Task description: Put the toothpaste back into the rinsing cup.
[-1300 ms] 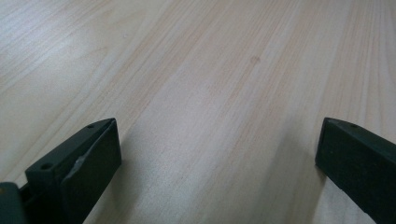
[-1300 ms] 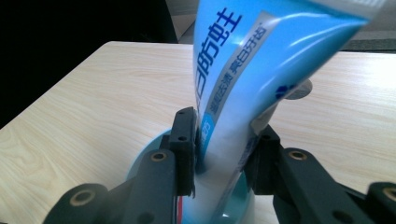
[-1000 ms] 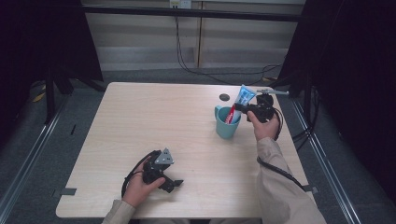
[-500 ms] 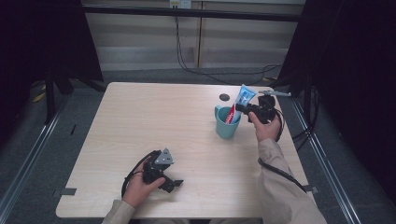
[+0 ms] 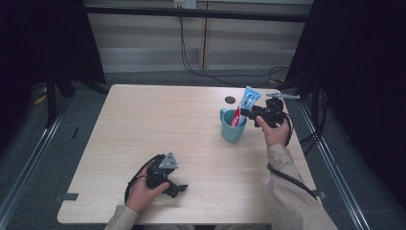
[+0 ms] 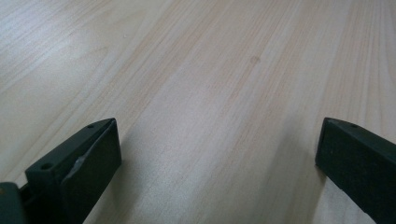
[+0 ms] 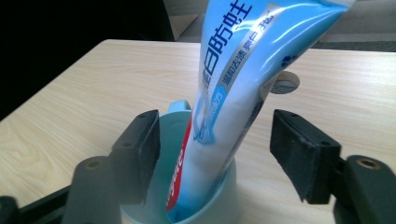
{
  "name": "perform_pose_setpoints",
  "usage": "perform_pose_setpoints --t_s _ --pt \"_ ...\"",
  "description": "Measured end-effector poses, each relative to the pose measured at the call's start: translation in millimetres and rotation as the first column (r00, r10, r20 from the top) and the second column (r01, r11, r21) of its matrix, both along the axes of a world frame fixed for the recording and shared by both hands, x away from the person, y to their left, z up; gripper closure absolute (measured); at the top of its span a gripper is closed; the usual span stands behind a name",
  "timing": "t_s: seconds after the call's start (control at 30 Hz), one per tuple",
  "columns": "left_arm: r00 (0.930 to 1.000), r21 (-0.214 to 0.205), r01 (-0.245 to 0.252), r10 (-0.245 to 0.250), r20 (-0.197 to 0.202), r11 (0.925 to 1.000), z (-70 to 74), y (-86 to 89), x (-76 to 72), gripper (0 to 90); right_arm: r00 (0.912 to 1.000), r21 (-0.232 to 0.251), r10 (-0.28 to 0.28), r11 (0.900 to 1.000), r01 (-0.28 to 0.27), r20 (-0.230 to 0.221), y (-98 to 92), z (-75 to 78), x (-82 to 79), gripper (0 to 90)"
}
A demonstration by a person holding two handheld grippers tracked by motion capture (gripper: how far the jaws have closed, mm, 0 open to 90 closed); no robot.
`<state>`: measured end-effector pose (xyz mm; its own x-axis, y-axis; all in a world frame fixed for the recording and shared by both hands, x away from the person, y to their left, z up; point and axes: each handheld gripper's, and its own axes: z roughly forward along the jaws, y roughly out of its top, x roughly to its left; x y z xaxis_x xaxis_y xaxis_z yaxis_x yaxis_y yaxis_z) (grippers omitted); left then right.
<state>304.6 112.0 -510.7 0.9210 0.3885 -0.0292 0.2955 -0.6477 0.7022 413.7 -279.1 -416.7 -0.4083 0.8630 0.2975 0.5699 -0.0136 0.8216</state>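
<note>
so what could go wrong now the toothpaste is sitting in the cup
The toothpaste tube leans tilted in the teal cup, most of it above the rim, so it may tip out or topple the cup. The right gripper has just been opening, its jaws apart with the tube between them and the left pad close to it; pulling back askew could drag the tube along. The cup stands near the table edge.

Both grippers (image 5: 179, 188) (image 5: 244, 112) open

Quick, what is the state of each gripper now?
Left gripper: open, holding nothing.
Right gripper: jaws just opened, toothpaste tube between them, released into cup.
</note>
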Motion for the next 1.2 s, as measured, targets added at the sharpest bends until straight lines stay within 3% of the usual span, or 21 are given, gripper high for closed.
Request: perform_pose_setpoints --t_s 0.2,0.53,0.93,1.2 --pt "1.0000 0.000 0.000 0.000 0.001 1.0000 0.0 0.0 0.0 0.0 0.9999 -0.018 0.005 0.9998 -0.005 0.016 -1.6 3.6 -4.1 25.8" --pt "1.0000 -0.001 0.000 0.000 0.001 1.0000 -0.1 0.0 0.0 0.0 0.9991 -0.047 0.038 0.9982 -0.037 0.019 -0.4 9.1 -12.7 23.3" --pt "1.0000 -0.002 -0.001 0.001 -0.002 1.0000 -0.1 -0.1 -0.2 0.0 0.9939 -0.122 0.110 0.9867 -0.108 0.009 1.4 11.0 -28.6 19.7" --pt "1.0000 -0.001 -0.001 0.001 -0.003 1.0000 -0.1 0.0 -0.2 0.0 0.9905 -0.141 0.137 0.9809 -0.134 0.013 2.5 10.9 -36.3 17.9"
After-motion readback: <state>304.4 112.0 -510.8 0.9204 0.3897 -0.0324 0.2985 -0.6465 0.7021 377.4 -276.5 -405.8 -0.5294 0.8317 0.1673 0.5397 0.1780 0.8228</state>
